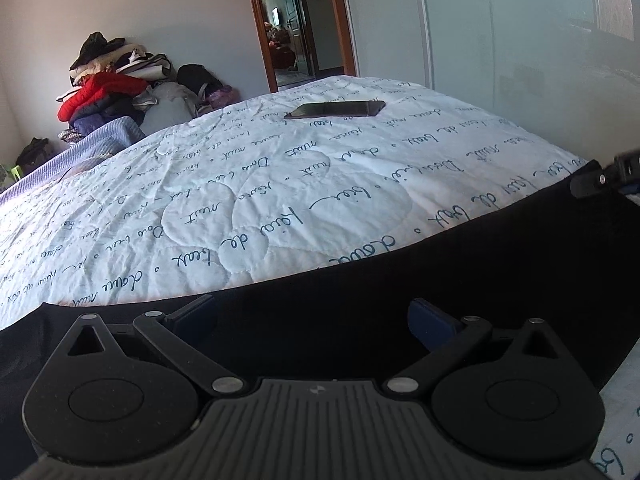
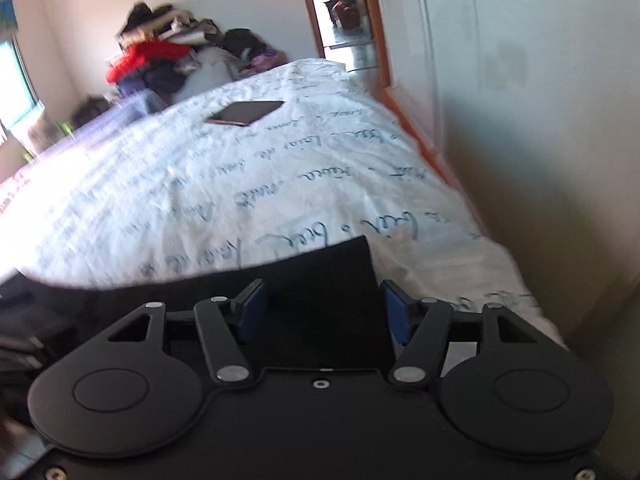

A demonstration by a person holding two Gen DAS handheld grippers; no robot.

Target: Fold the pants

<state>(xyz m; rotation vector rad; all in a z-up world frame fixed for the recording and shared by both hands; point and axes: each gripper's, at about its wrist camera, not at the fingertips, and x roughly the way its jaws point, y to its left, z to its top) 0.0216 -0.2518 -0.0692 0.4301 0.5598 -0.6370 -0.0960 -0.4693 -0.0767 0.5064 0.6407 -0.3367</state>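
Observation:
Black pants (image 1: 460, 264) lie flat along the near edge of a bed, spread from left to right. My left gripper (image 1: 312, 312) is open, low over the pants, its blue-padded fingers (image 1: 432, 316) wide apart over the cloth. The right gripper's tip shows at the far right of the left wrist view (image 1: 596, 182), at the pants' edge. In the right wrist view the pants' end (image 2: 328, 280) lies between the open fingers (image 2: 396, 312) of my right gripper (image 2: 322, 304), which hold nothing.
The bed has a white quilt with dark script (image 1: 280, 184). A dark phone (image 1: 336, 109) lies on it further back, also in the right wrist view (image 2: 245, 113). A clothes pile (image 1: 116, 88) stands by the far wall. A doorway (image 1: 296, 20) and a wardrobe (image 1: 500, 40) are at the right.

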